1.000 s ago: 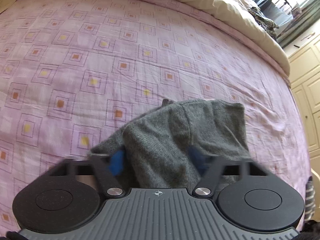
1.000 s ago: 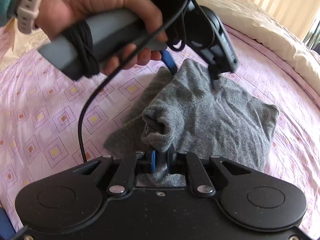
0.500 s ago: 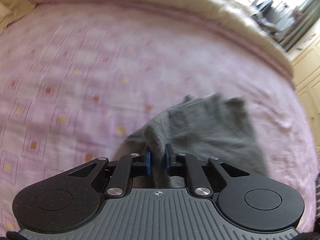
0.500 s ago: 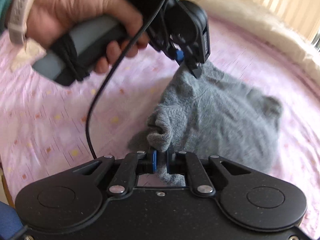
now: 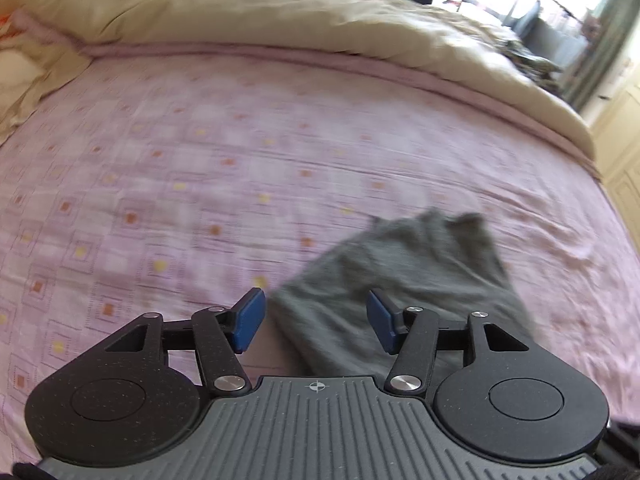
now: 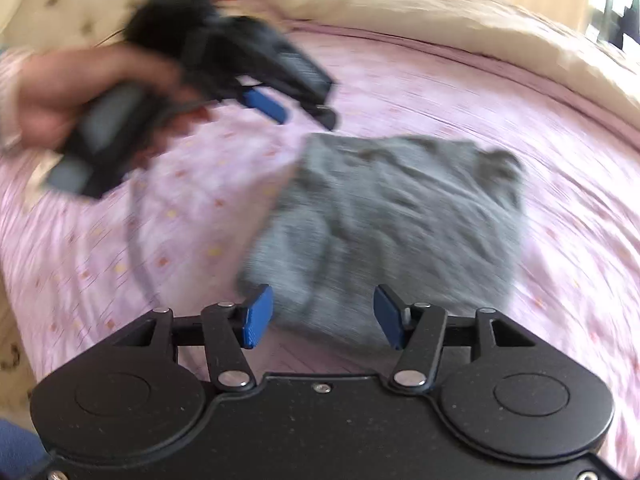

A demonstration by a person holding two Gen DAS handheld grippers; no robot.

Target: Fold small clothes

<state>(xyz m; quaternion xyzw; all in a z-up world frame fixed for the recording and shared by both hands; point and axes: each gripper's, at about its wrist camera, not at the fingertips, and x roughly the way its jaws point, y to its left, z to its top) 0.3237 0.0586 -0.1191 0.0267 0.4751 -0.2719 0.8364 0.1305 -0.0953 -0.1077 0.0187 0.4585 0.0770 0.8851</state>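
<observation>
The grey garment (image 6: 392,216) lies bunched on the bed (image 5: 200,168), toward its right edge. Both grippers are spread open and empty: the right gripper (image 6: 322,316) sits nearer, just short of its near hem; the left gripper (image 5: 316,320), blurred, seems lifted away.

Grey garment (image 6: 400,216); pink sheet (image 5: 240,168), orange-yellow squares; cream duvet (image 5: 240,4); blue pads (image 5: 249,320).
</observation>
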